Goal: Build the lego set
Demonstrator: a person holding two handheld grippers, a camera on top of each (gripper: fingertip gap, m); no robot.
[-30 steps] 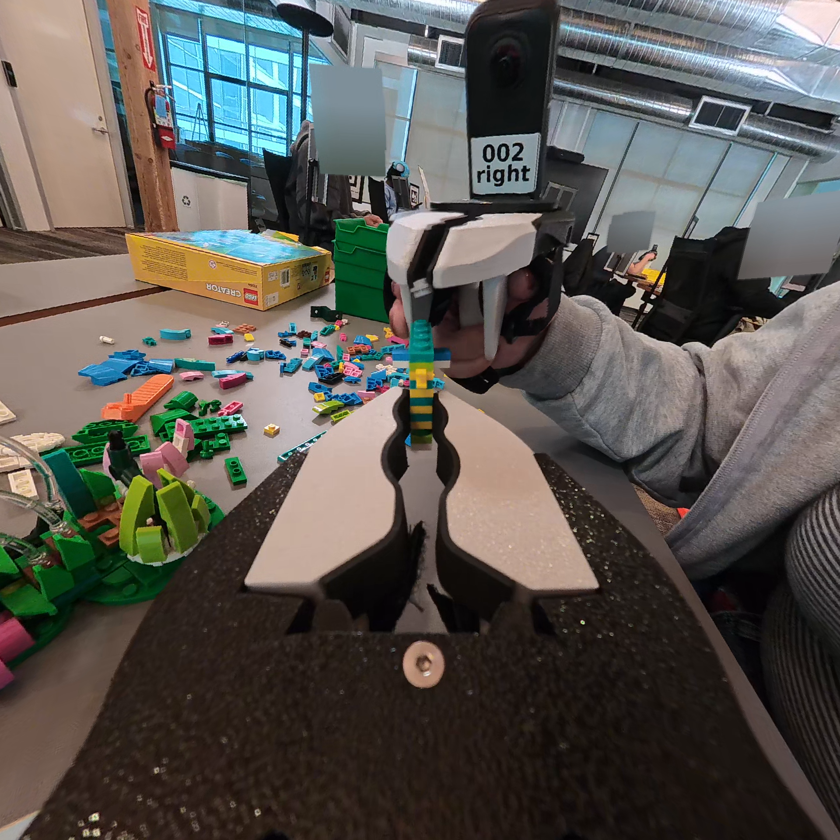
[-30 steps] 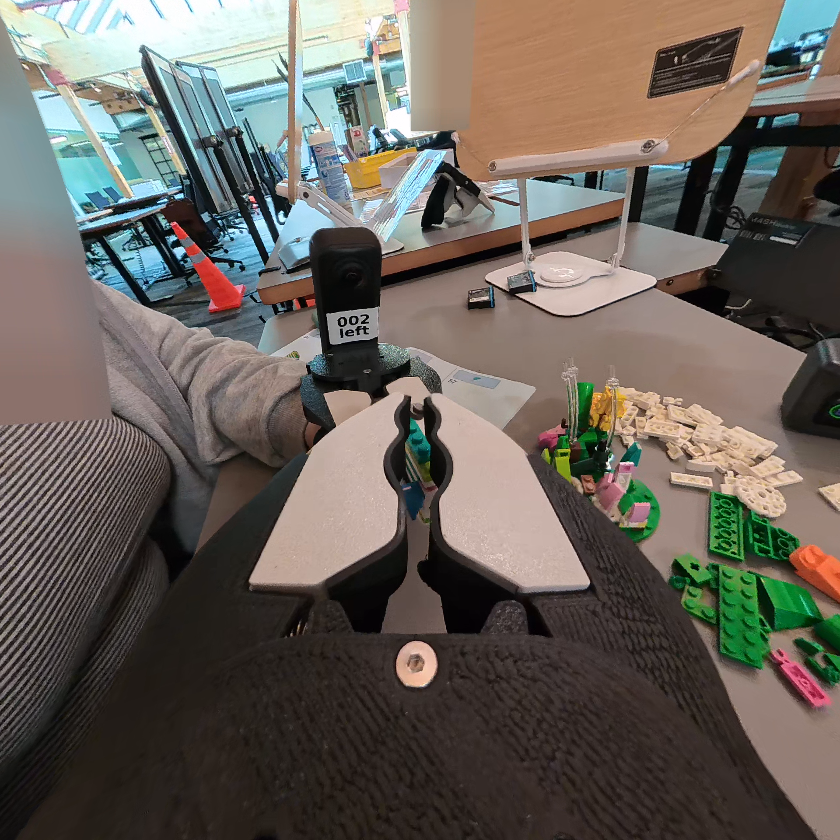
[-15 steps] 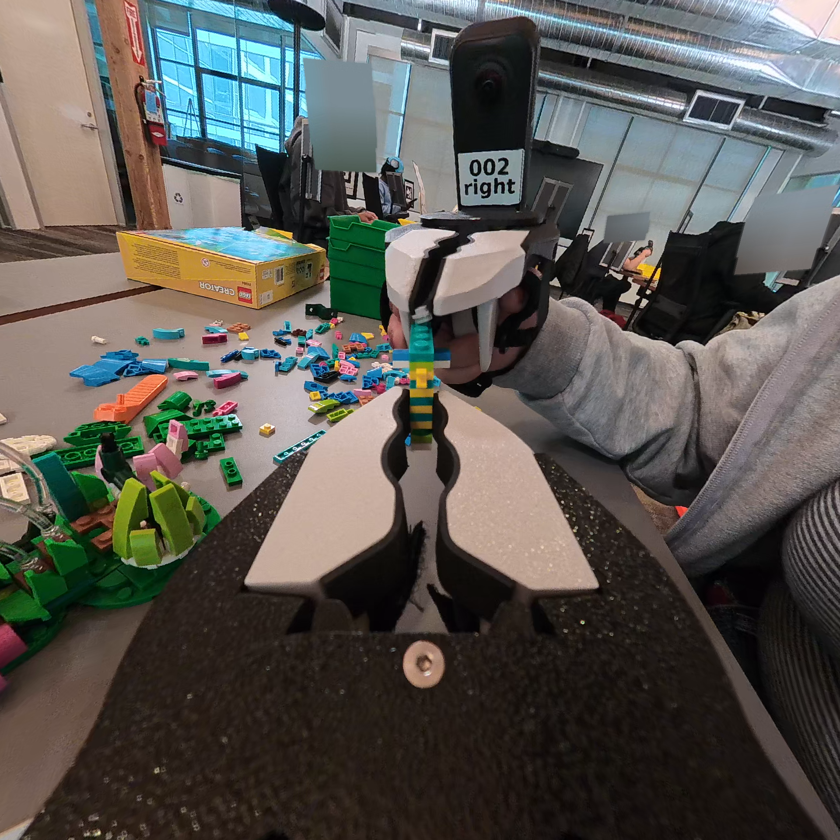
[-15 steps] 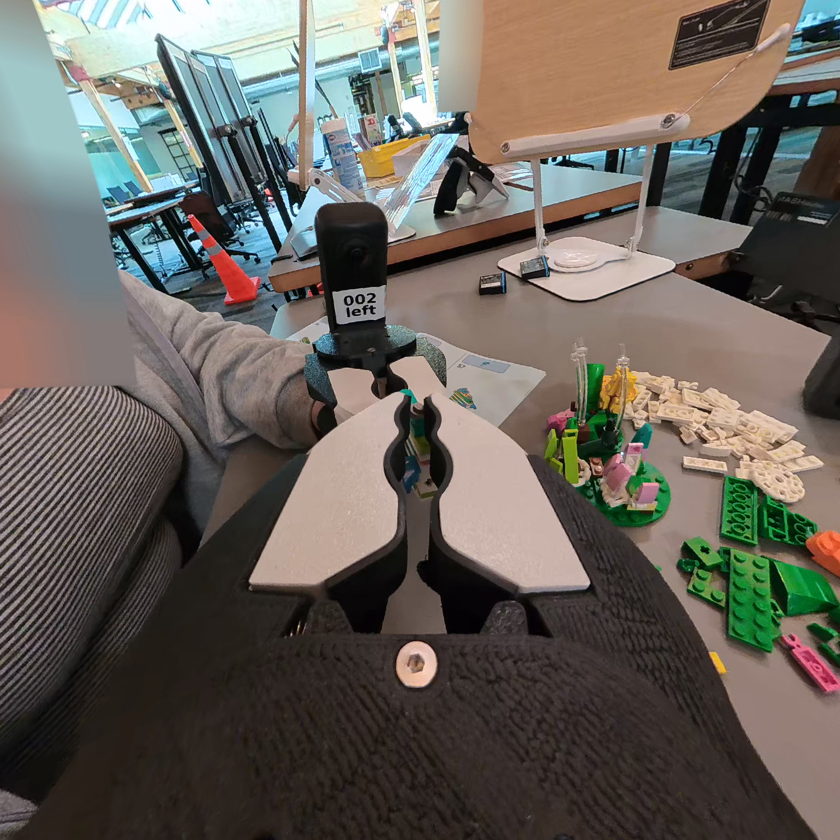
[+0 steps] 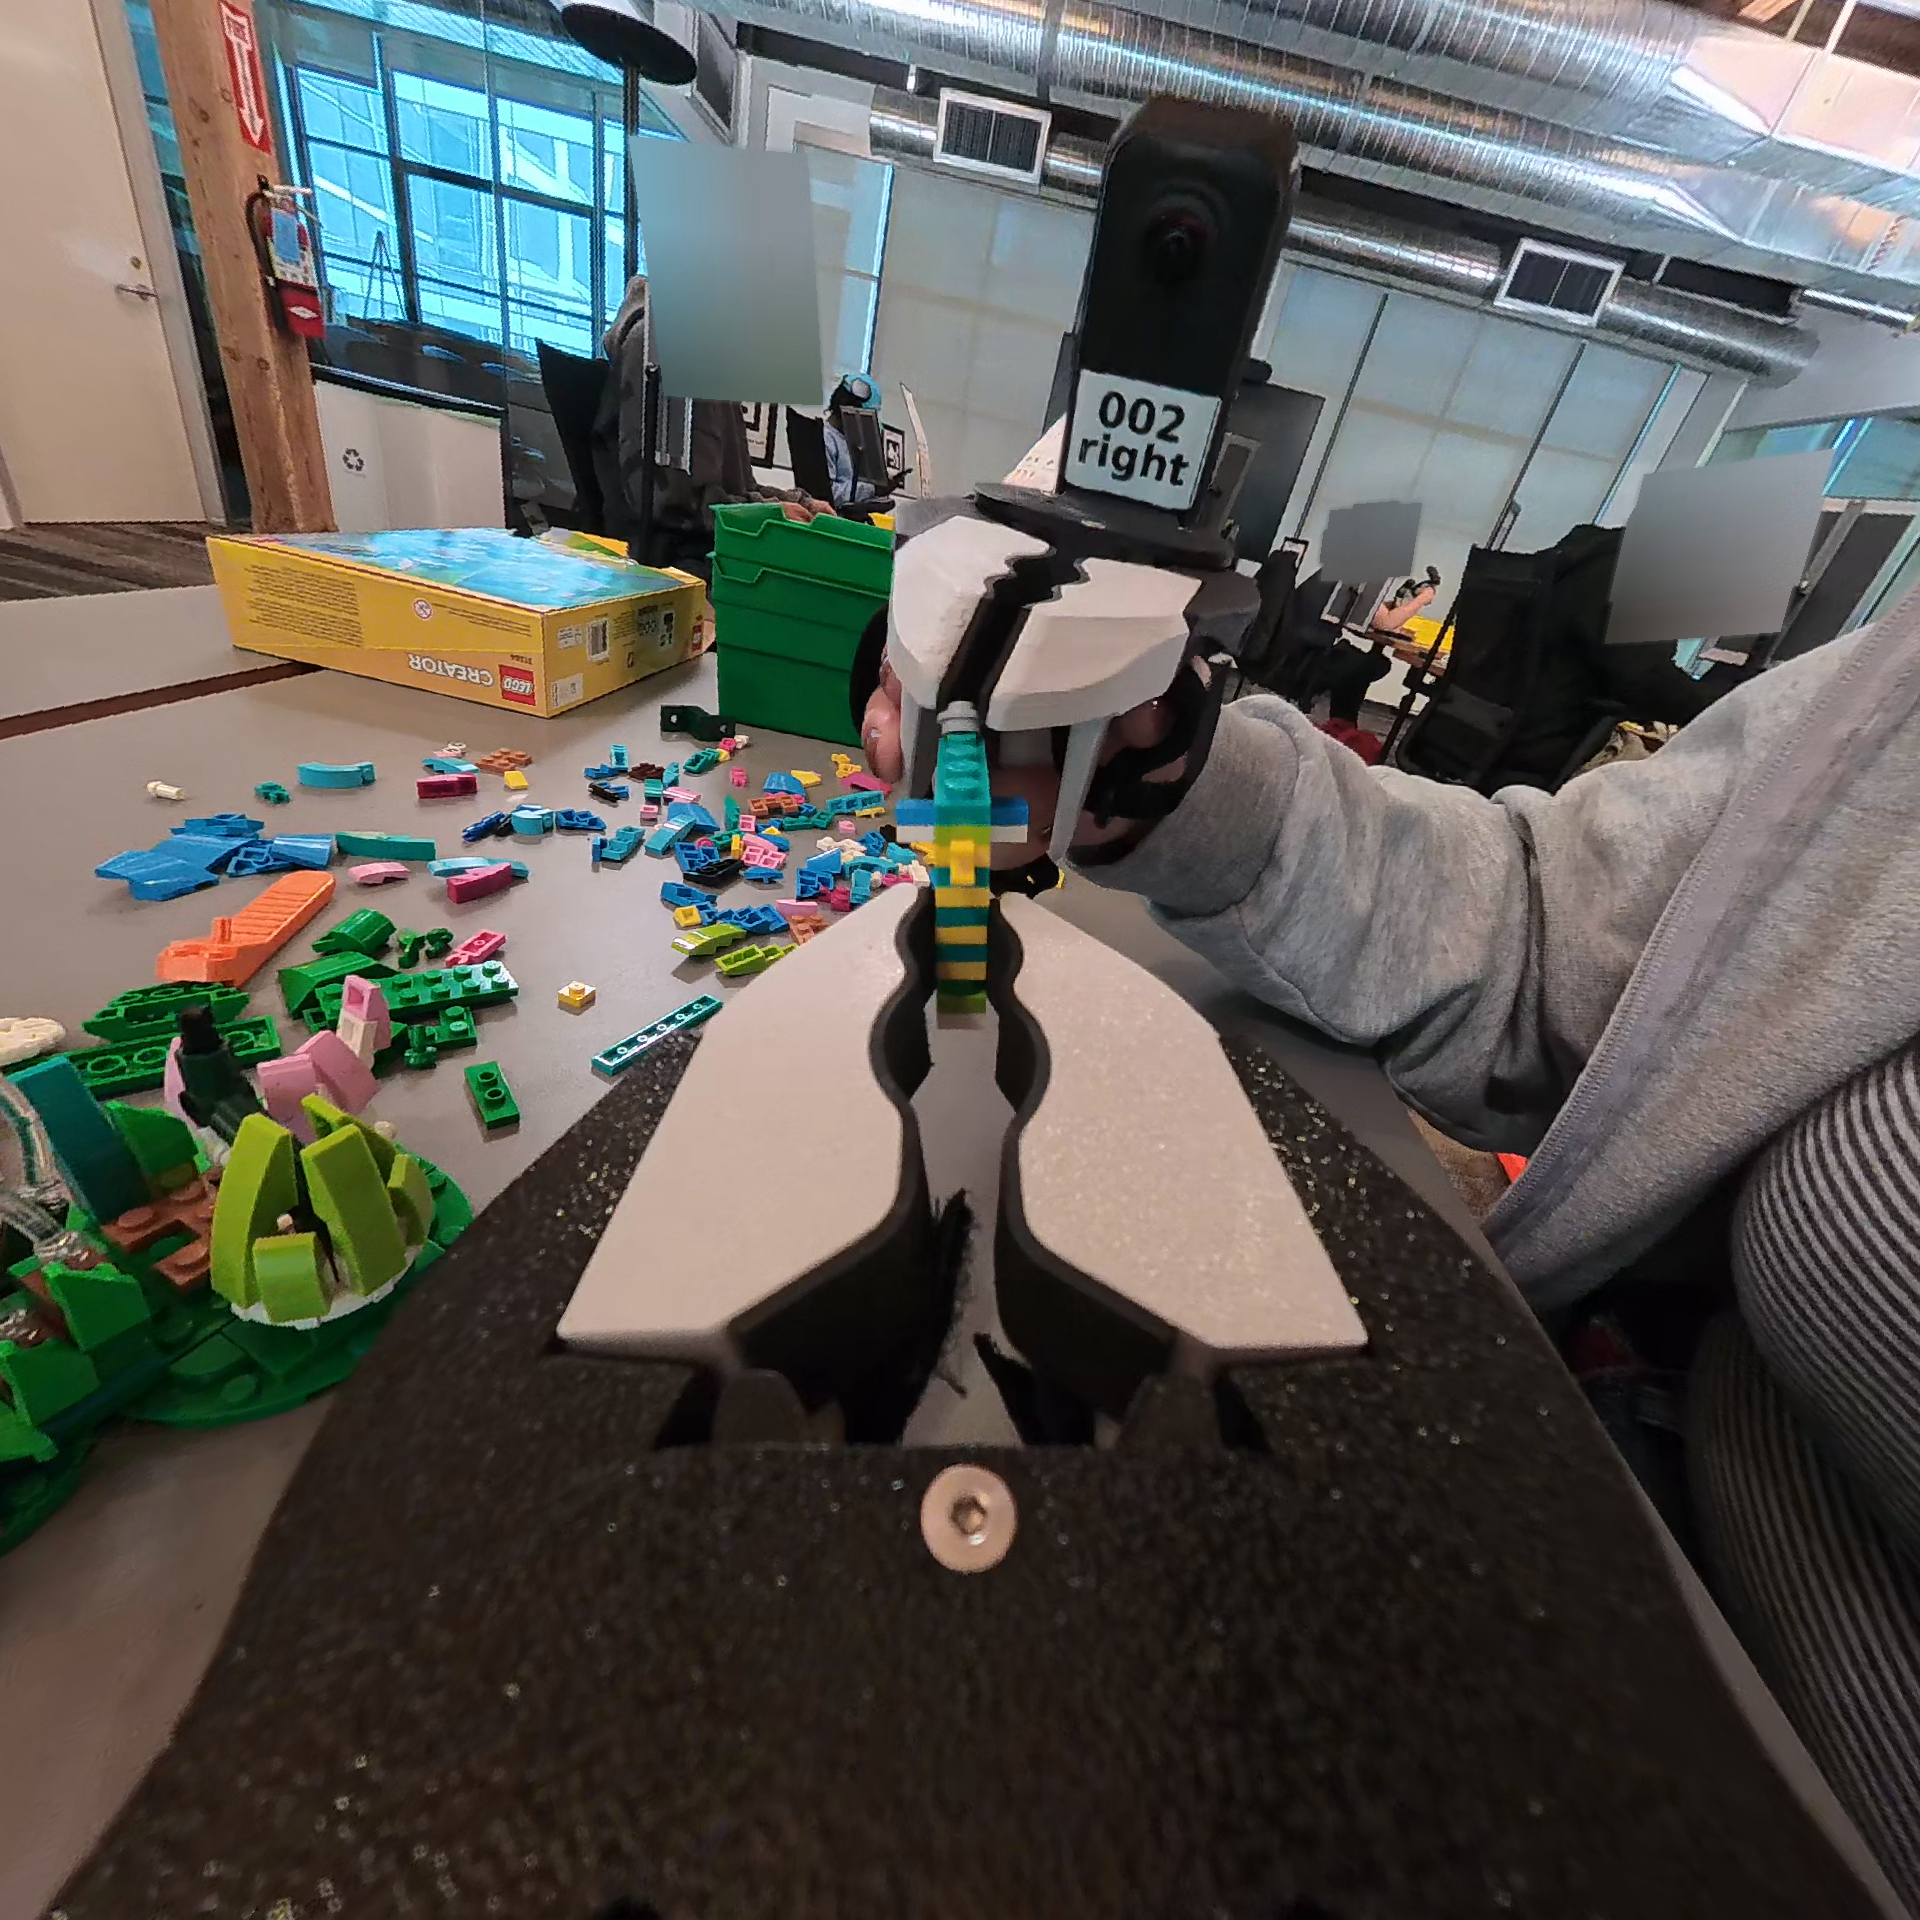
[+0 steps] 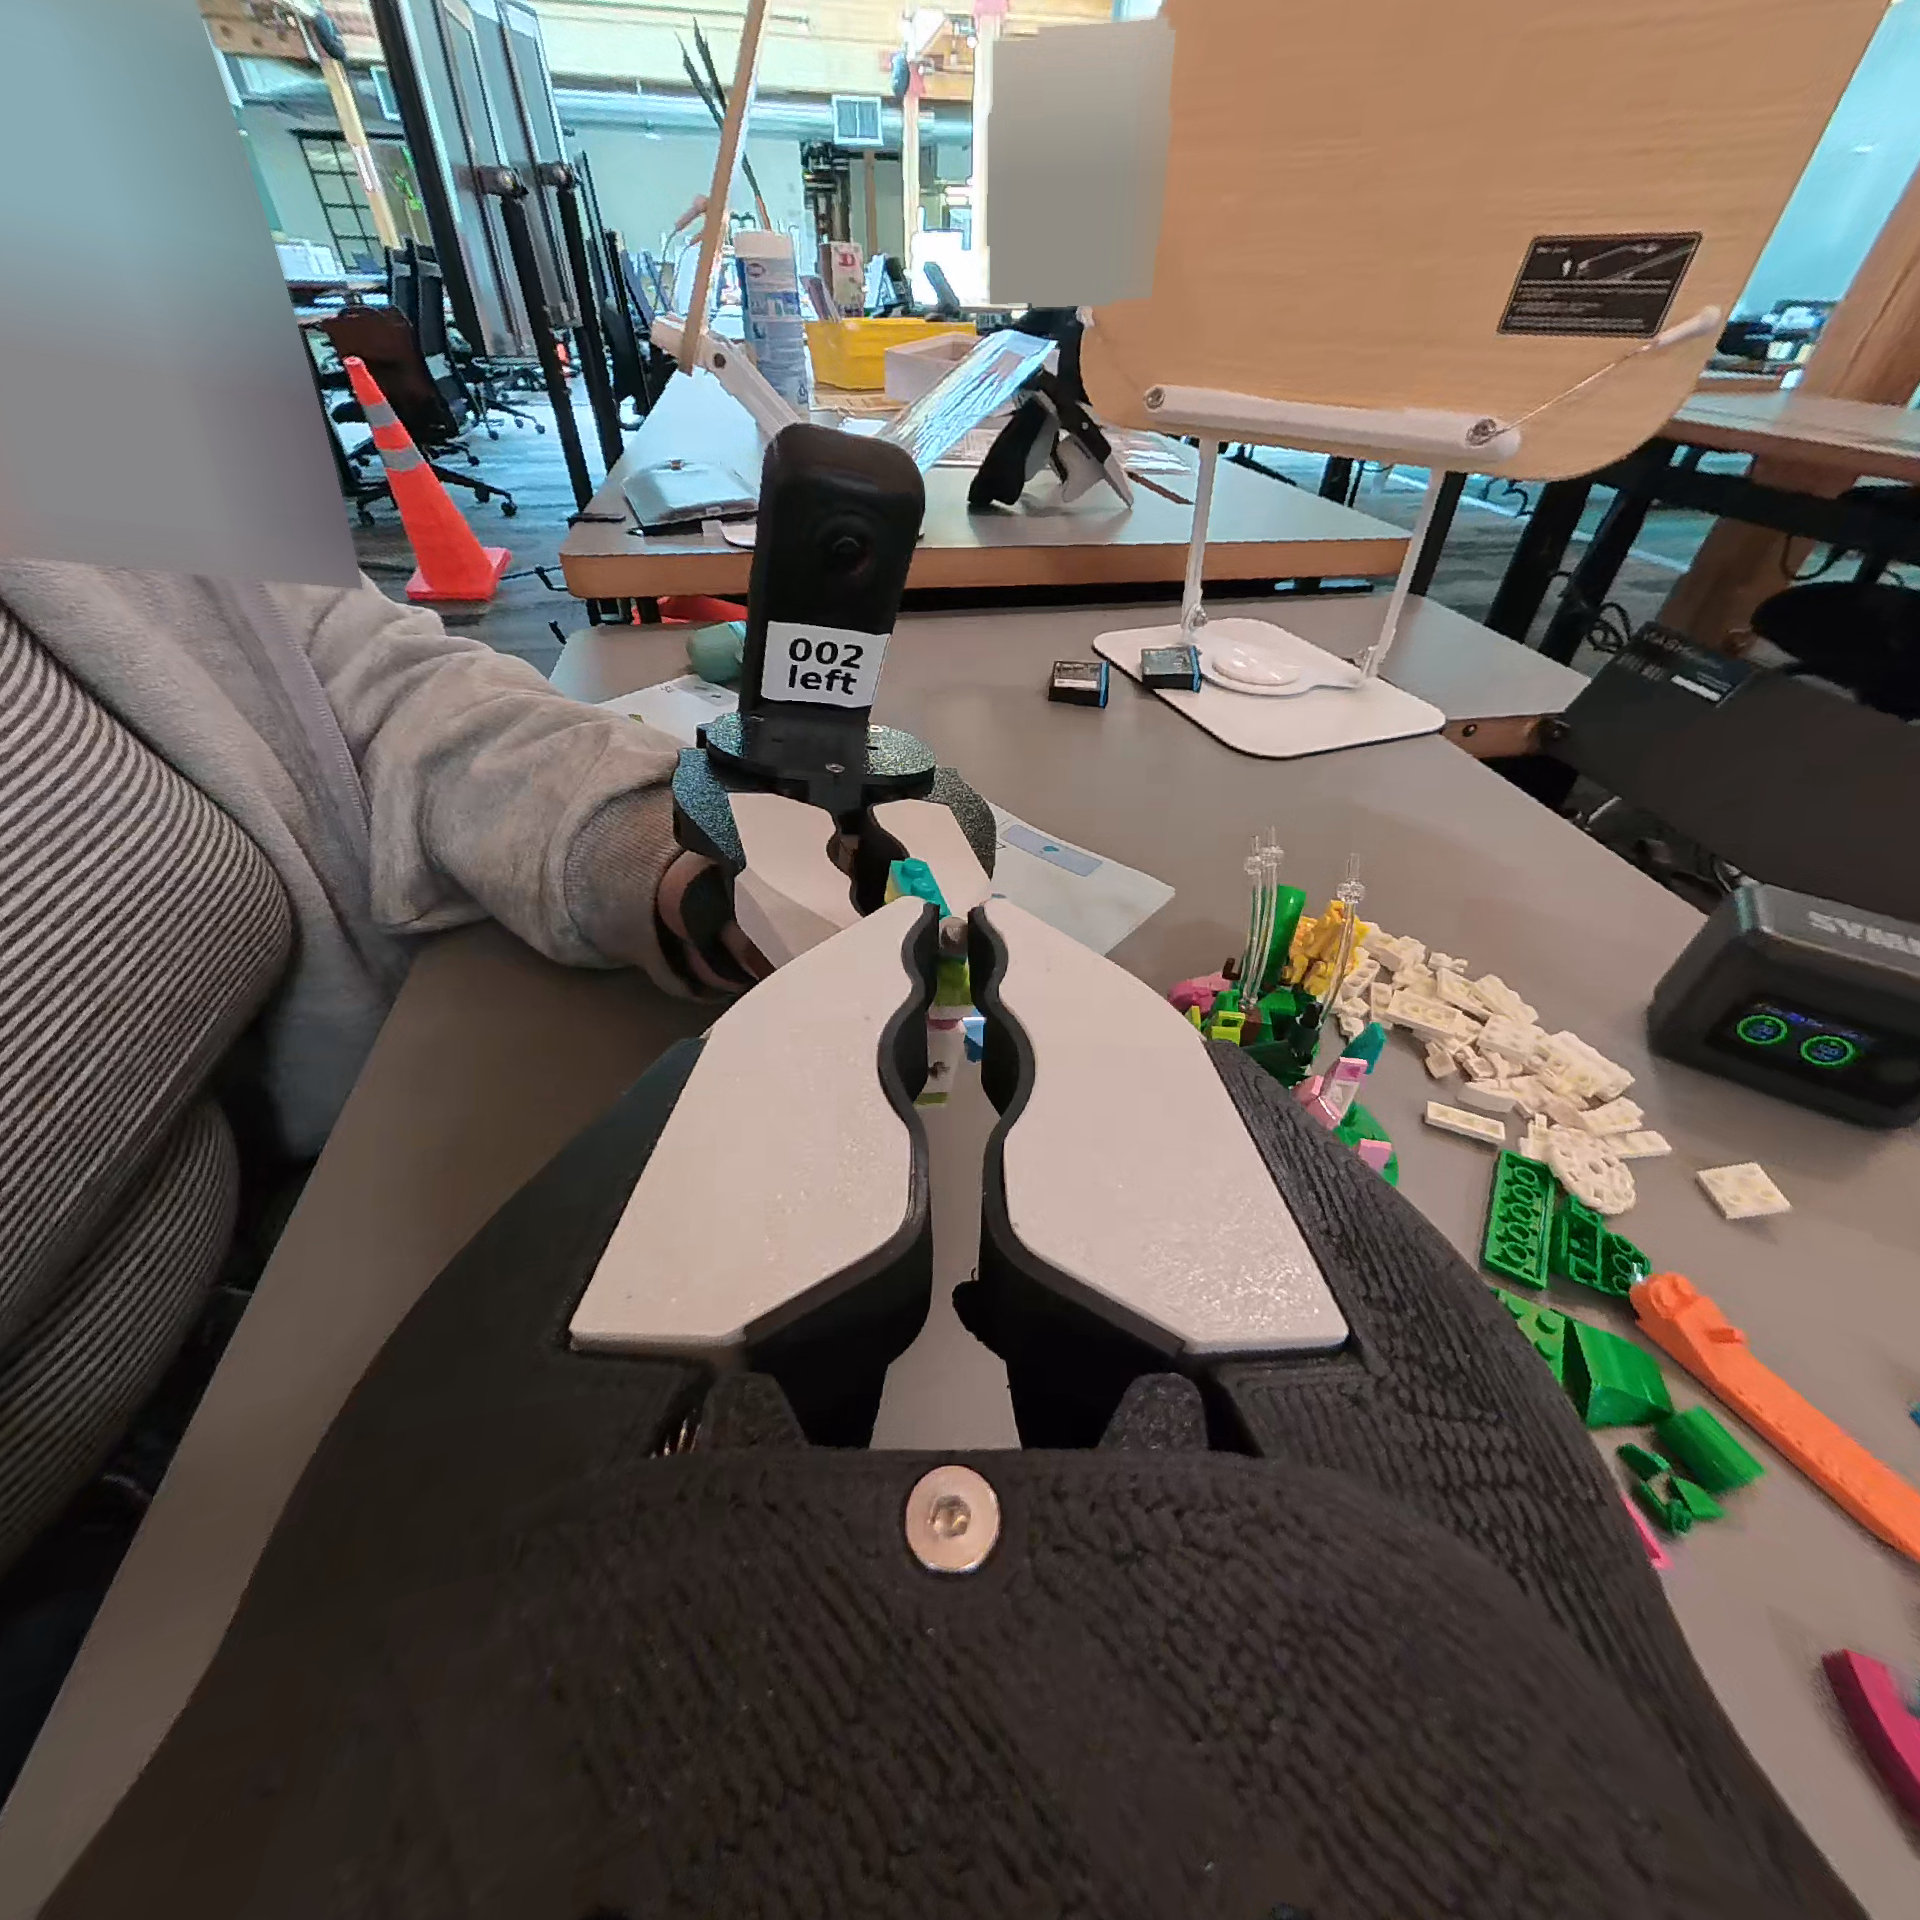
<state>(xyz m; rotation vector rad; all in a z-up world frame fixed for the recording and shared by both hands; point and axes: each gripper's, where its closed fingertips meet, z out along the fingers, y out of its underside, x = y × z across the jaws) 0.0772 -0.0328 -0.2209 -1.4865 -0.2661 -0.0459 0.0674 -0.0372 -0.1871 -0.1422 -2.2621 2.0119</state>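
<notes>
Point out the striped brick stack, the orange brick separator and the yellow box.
striped brick stack [image 5: 961, 914], left wrist view, its striped middle.
orange brick separator [image 5: 249, 927], left wrist view, its flat handle.
yellow box [image 5: 468, 634], left wrist view, its long side.

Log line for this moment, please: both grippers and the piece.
left gripper: shut on striped lego stack | right gripper: shut on stack's top | stack: upright, off the table | step: joining, unfinished
</notes>
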